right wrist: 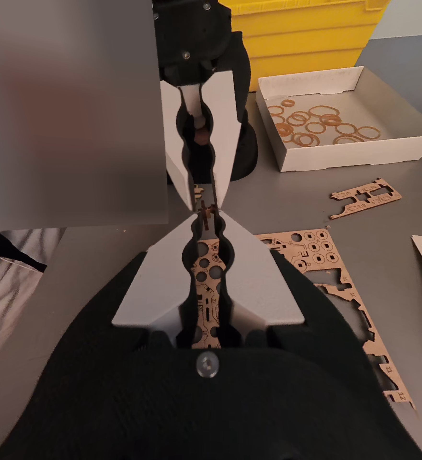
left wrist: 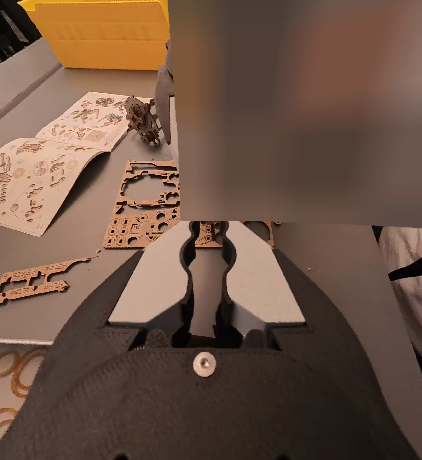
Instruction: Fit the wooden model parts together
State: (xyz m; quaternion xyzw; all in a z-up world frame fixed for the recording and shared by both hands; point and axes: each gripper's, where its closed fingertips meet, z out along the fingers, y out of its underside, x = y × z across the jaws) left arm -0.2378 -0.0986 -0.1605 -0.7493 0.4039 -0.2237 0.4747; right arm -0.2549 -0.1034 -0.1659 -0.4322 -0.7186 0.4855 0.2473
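In the right wrist view my right gripper [right wrist: 208,219] points away, and my left gripper [right wrist: 206,208] comes down from the top to meet it tip to tip above the table. The right gripper is shut on a small dark cross-shaped wooden part [right wrist: 206,216]. The left gripper is shut on a small pale wooden part [right wrist: 198,192]. The two parts touch at the tips. In the left wrist view the left gripper [left wrist: 208,225] has its jaws nearly together, and a blurred patch hides its tips. A half-built wooden model [left wrist: 141,119] stands beside the open instruction booklet [left wrist: 43,174].
A punched-out wooden sheet [right wrist: 329,273] lies under the grippers and also shows in the left wrist view [left wrist: 140,199]. A smaller offcut [right wrist: 369,199] lies nearby. A white box [right wrist: 349,159] holds rubber bands [right wrist: 317,124]. A yellow bin [right wrist: 304,37] stands at the back. Left and right tips are no more than a few centimetres apart. The half-built wooden model [left wrist: 141,119] is about equally far from each gripper, around 20 cm.
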